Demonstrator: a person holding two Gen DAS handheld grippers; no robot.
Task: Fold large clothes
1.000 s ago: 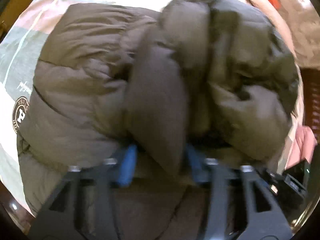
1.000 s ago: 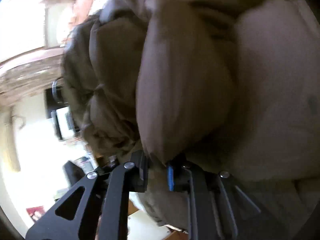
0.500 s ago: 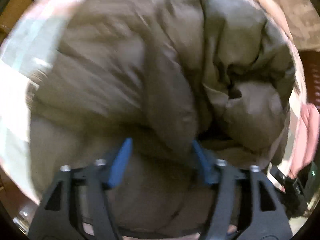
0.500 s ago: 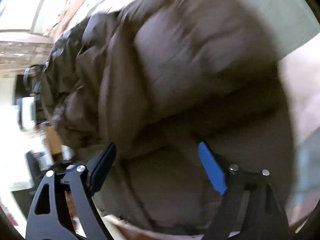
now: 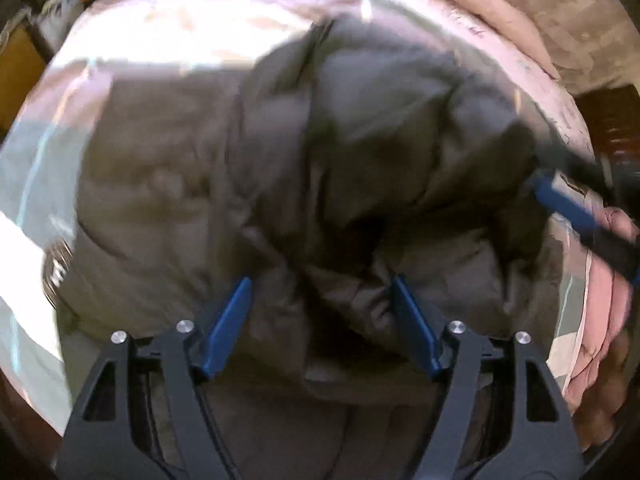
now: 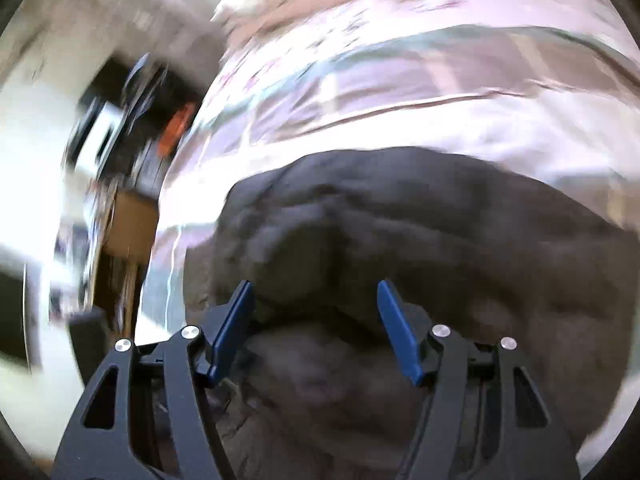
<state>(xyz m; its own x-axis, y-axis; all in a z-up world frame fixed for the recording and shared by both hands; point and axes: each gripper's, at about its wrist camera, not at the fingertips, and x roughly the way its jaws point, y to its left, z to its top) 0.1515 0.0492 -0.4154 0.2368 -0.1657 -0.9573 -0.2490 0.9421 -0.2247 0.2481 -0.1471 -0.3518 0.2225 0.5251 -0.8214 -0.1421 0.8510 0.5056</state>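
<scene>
left tool (image 5: 320, 308) gaped wide, held nothing | right tool (image 6: 314, 312) same | puffy dark brown quilted jacket (image 5: 320, 152) sat bunched on pink-and-grey patterned bedsheet (image 6: 400, 80)

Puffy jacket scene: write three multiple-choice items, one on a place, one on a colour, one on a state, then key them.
1. Where does the puffy jacket lie?
A. on the patterned bedcover
B. on a hanger
C. in a drawer

2. What colour are the pads on the right gripper?
A. red
B. blue
C. yellow

3. How do the jaws of the left gripper stand?
A. shut on a sleeve
B. shut on nothing
C. open

Key: 1 A, bedcover shows all round the jacket; 2 B, both pads are blue; 3 C, a wide gap separates its pads above the jacket.
</scene>
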